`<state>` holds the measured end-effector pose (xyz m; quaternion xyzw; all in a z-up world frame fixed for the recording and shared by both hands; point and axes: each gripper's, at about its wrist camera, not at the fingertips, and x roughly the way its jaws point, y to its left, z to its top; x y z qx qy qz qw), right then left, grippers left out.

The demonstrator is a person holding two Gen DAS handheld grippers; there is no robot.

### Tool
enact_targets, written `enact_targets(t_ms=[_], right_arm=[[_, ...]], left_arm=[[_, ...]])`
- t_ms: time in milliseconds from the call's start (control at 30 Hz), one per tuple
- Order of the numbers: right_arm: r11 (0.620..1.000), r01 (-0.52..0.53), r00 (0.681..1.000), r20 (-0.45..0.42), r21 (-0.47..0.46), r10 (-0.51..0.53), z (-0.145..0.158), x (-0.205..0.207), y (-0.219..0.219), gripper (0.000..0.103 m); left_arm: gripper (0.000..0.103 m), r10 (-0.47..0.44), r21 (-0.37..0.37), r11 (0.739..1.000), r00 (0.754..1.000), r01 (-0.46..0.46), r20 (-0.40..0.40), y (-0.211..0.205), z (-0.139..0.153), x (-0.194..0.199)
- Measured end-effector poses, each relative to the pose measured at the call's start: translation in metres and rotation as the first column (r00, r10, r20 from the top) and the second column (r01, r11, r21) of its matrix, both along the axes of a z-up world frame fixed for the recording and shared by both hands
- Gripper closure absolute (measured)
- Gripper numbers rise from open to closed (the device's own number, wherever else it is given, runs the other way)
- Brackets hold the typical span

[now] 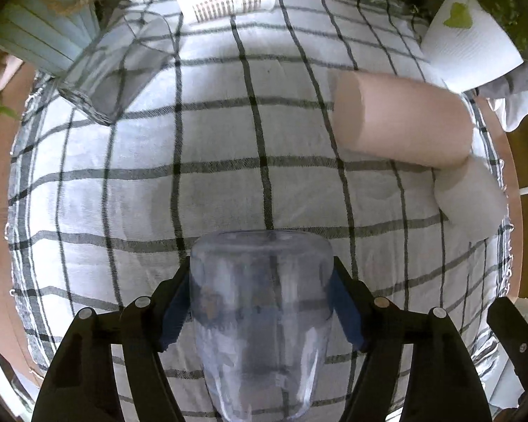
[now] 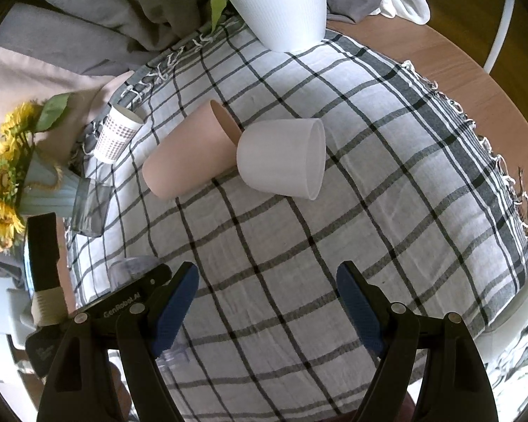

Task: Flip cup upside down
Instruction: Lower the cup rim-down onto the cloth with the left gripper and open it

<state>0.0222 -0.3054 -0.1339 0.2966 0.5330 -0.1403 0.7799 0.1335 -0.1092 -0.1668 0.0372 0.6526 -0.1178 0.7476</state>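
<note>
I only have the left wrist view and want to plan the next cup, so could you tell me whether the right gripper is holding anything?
Observer: No, the right gripper is open with nothing between its fingers, above the checked cloth.
Operator: Thank you. Which way does the pink cup's mouth face?
Observer: The pink cup lies on its side, its open end toward the white planter.
Operator: And the white cup?
Observer: The white cup also lies on its side, its base against the pink cup's mouth.
</note>
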Motion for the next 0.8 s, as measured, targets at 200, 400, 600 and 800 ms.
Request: enact_targets(t_ms=[200,400,600,800], right_arm=[[1.0,-0.004,1.0,0.016,0.003,0.004,0.006,0.0,0.0,0.022],[1.0,-0.008,0.999,0.042,-0.001,0.008,0.015,0.0,0.003,0.022],[1.0,-0.009,0.998,0.054,-0.018,0.01,0.021,0.001,0.004,0.022],[1.0,-0.002,0.999,0.048,-0.024,0.003,0.02,-0.001,0.005,0.022]], left_arm=[[0.032,0.002,-0.014,1.0,0.995,-0.001,0.097,0.007,0.032,-0.005],[0.032,0.003,-0.039,0.999,0.986,0.004,0.164,0.007,0.051,-0.005],[0.032,-0.009,-0.044,0.999,0.986,0.016,0.166,0.007,0.052,-0.008],[0.032,-0.014,-0.04,0.999,0.985,0.021,0.174,0.004,0.05,-0.004]])
